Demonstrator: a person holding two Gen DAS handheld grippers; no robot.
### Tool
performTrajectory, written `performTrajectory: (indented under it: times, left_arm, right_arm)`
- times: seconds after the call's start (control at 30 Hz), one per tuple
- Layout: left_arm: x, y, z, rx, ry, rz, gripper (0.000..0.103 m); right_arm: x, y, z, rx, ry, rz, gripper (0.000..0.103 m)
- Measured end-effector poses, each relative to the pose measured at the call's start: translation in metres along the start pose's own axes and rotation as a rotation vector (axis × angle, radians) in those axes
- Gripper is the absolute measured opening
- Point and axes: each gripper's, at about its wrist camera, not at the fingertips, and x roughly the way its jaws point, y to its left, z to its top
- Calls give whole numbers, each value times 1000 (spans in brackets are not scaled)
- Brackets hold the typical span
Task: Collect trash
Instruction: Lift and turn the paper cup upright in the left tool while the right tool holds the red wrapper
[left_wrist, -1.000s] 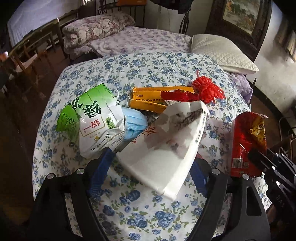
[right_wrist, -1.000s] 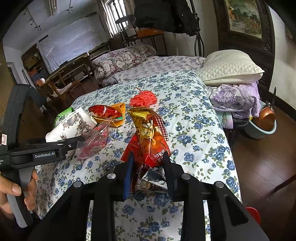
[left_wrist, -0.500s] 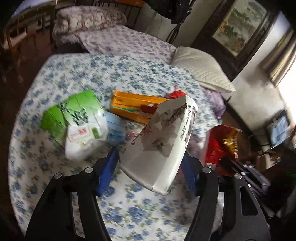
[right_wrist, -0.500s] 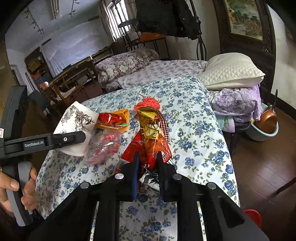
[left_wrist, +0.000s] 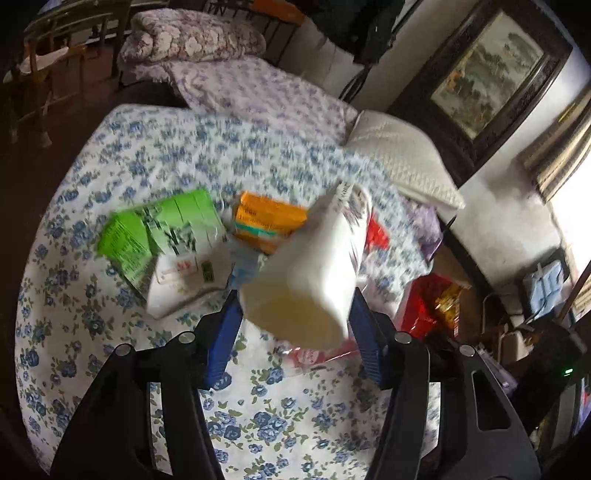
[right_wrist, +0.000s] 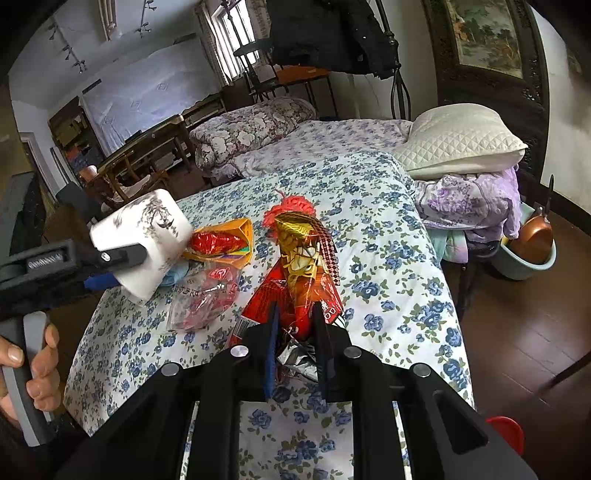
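My left gripper is shut on a white paper box with ink drawings and holds it above the flowered bed cover; the box also shows in the right wrist view. My right gripper is shut on the bottom of a red and gold snack bag, which also shows in the left wrist view. On the cover lie a green and white bag, an orange box, a clear wrapper with red print, an orange packet and a red yarn tassel.
The bed cover drops off at the right to a dark wood floor. A white pillow on purple bedding lies at the far right, with a basin holding a copper pan beside it. A red round object sits low right.
My left gripper has lifted the white box higher off the cover and tilted it, with the view swinging right. My right gripper has closed tighter on the snack bag.
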Motion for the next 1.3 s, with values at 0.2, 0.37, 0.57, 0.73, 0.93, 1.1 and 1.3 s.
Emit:
performTrajectory:
  times: [0.2, 0.37, 0.57, 0.73, 0.93, 1.1, 1.3]
  left_arm:
    - [17, -4, -3, 15, 21, 16, 56]
    - [10, -4, 1, 39, -28, 77, 70]
    - [18, -5, 1, 65, -21, 89, 69]
    - [22, -7, 0, 74, -10, 74, 43]
    - [2, -10, -1, 56, -34, 30, 34]
    - [-15, -16, 0, 68, -75, 12, 34]
    - [-17, -24, -1, 72, -64, -12, 34]
  right_arm:
    - [2, 1, -1, -5, 9, 3, 17]
    - [4, 0, -2, -4, 16, 6, 18]
    - [4, 0, -2, -4, 15, 4, 18]
    - [4, 1, -2, -5, 16, 5, 18]
    - [-1, 2, -1, -14, -3, 12, 17]
    - [-5, 5, 0, -25, -12, 23, 17]
    - [-16, 5, 1, -34, -26, 12, 17]
